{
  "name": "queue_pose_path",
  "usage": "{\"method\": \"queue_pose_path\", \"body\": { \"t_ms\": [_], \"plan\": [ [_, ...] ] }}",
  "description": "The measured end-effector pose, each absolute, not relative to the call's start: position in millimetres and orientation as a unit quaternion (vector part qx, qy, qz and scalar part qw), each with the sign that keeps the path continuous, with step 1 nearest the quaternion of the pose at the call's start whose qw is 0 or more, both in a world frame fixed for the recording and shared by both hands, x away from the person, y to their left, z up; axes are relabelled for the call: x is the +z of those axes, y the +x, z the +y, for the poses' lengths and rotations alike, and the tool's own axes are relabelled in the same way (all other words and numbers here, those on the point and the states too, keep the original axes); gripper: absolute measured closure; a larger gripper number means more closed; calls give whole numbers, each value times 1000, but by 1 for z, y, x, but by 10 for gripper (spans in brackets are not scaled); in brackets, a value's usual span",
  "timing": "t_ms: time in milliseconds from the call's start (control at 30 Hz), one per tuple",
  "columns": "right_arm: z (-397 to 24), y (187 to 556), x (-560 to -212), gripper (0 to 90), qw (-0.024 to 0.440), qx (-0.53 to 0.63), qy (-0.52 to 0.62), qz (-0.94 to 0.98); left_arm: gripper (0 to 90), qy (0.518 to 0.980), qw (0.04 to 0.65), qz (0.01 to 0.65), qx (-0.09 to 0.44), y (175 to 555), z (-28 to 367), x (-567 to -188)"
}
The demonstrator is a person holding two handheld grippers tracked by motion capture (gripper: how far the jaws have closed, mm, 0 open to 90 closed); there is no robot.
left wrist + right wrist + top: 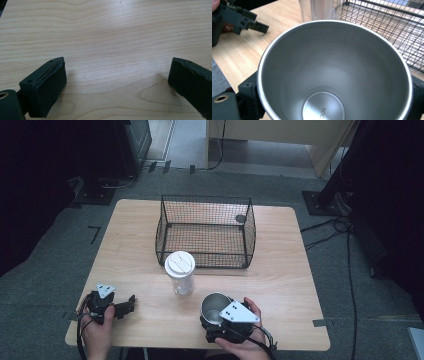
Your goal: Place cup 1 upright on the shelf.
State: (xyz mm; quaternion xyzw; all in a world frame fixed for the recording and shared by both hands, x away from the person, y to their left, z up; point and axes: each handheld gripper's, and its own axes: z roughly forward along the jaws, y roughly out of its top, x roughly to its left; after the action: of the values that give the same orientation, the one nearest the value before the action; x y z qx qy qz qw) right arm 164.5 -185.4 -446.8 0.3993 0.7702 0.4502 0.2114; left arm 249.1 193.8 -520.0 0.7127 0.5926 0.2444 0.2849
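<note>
One steel cup (334,72) | clamped between right hand-held gripper (216,321) jaws | left hand-held gripper (117,82) agape

Steel cup (214,307) stands upright near the bench's front edge, mouth open, empty and shiny inside, "304" stamped on its base, just in front of the clear lidded tumbler (180,272).

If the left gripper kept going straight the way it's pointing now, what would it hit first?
Probably nothing soon: the left gripper points right across bare table, jaws open. The steel cup in the right gripper lies roughly along that line.
</note>
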Motion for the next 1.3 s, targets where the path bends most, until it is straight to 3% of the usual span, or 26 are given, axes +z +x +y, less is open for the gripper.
{"method": "queue_pose_path", "body": {
  "t_ms": [1300],
  "plan": [
    [-204, 199, -384, 73, 301, 482, 420, 708, 25, 712, 285, 593, 244, 249, 194, -520]
  ]
}}
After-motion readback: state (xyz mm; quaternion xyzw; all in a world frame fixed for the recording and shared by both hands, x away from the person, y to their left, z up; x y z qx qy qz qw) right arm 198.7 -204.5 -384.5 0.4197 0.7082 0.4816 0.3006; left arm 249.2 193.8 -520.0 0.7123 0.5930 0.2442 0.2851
